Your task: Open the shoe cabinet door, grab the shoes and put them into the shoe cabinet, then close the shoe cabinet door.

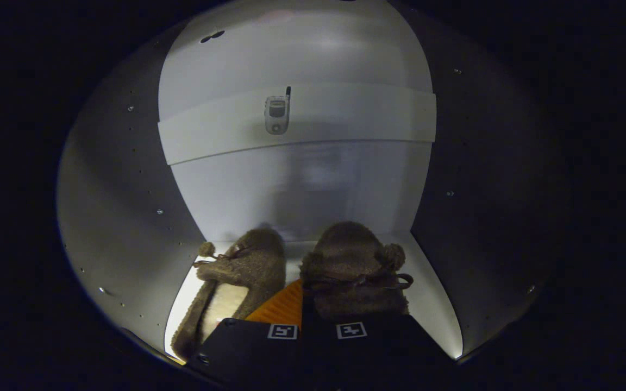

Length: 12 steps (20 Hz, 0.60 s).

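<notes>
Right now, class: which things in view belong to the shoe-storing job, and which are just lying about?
Belongs to the job:
- right shoe, on the cabinet floor, gripper closed at its heel
- left shoe, beside it

Just lying about:
- phone, on the shelf above

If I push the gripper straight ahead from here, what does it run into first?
The gripper has its jaws nearly closed, seemingly pinching the right slipper. Straight on, that slipper would reach the cabinet's back wall first, though depth is hard to judge. The left slipper sits just beside the line.
</notes>
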Each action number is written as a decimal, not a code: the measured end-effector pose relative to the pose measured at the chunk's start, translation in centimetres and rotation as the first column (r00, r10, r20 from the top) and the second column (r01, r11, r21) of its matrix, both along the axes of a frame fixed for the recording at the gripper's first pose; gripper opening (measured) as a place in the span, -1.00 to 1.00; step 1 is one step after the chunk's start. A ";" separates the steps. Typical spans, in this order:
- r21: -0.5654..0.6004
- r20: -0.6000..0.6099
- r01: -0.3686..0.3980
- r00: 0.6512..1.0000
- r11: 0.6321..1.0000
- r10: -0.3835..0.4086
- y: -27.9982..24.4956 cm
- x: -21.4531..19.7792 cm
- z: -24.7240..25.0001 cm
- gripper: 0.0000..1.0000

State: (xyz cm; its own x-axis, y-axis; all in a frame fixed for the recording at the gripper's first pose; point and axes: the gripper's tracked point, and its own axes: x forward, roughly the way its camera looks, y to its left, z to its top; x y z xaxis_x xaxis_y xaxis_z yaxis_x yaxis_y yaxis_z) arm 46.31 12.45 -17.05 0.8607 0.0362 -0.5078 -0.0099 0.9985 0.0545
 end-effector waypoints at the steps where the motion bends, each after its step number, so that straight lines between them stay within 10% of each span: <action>1: -0.005 -0.011 -0.003 1.000 1.000 0.003 0.0 0.2 -0.6 -0.77; 5: -0.007 -0.046 -0.018 0.999 1.000 0.018 0.5 -0.1 -1.6 -0.71; 12: -0.021 -0.007 -0.005 1.000 1.000 0.005 0.2 -4.4 0.9 0.19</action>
